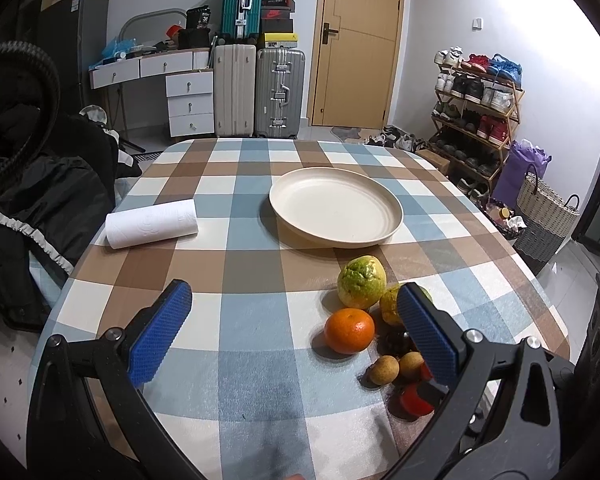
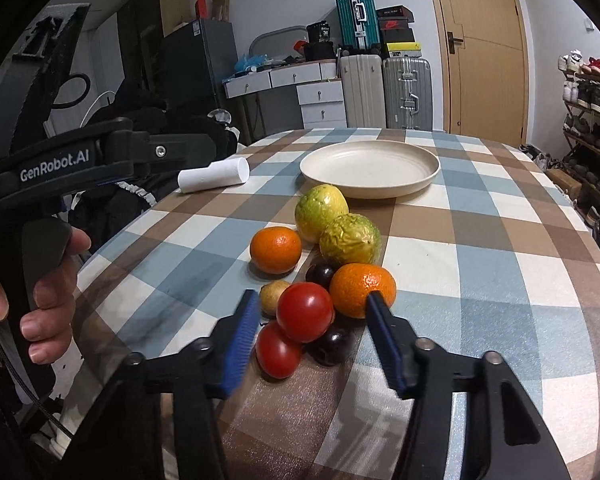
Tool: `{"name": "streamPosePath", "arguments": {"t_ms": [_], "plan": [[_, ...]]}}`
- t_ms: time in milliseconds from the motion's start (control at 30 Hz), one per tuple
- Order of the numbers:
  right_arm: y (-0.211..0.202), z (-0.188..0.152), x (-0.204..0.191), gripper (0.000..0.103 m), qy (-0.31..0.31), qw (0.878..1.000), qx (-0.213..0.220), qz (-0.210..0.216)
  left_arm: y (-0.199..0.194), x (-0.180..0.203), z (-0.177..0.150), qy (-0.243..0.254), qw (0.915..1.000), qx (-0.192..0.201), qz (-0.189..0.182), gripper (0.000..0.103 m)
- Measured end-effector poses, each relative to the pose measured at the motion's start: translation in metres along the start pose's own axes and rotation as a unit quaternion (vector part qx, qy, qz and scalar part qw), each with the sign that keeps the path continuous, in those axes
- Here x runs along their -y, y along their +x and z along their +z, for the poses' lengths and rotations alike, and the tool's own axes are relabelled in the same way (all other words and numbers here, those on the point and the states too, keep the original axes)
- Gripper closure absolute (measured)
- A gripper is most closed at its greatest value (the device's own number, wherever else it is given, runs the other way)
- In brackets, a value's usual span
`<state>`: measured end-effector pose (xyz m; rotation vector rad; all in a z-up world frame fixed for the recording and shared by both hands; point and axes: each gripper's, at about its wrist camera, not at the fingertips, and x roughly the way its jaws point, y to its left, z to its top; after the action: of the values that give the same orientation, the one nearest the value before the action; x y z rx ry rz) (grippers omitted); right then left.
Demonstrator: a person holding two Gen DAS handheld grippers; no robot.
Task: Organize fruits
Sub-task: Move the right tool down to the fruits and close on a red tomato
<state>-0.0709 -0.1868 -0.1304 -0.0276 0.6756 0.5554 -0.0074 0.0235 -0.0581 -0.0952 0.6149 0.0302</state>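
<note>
right fingers (image 2: 312, 316) spread around round red tomato (image 2: 305, 312), bracketing it for pickup | left fingers (image 1: 296, 330) spread, idle | round cream plate (image 2: 370, 168) empty, awaiting fruit

We are viewing a pale-walled room: a tan wooden door (image 1: 358, 40) is standing shut, upright hard-shell suitcases (image 1: 260, 92) are flanking a white drawer desk (image 1: 156, 80), and a bamboo shoe rack (image 1: 476, 112) is lining the right wall.
</note>
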Motion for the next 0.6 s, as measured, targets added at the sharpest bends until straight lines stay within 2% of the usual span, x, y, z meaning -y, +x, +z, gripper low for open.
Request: {"name": "streamPosePath", "arguments": {"t_ms": [267,433,600], "plan": [[0.002,-0.003,-0.001,0.073,-0.002,1.0,-0.003,0.01,0.002,0.0,-0.005,0.0,1.0,-0.003,-0.001,0.001],[-0.001,-0.003,0.001,0.074,0.005,1.0,0.004,0.017,0.003,-0.004,-0.012,0.002,0.9999,-0.01,-0.011,0.001],[-0.008,-0.001,0.004,0.074,0.013,0.999,0.021,0.023,0.005,-0.005,-0.024,0.006,0.9986,-0.031,-0.043,0.001]]}}
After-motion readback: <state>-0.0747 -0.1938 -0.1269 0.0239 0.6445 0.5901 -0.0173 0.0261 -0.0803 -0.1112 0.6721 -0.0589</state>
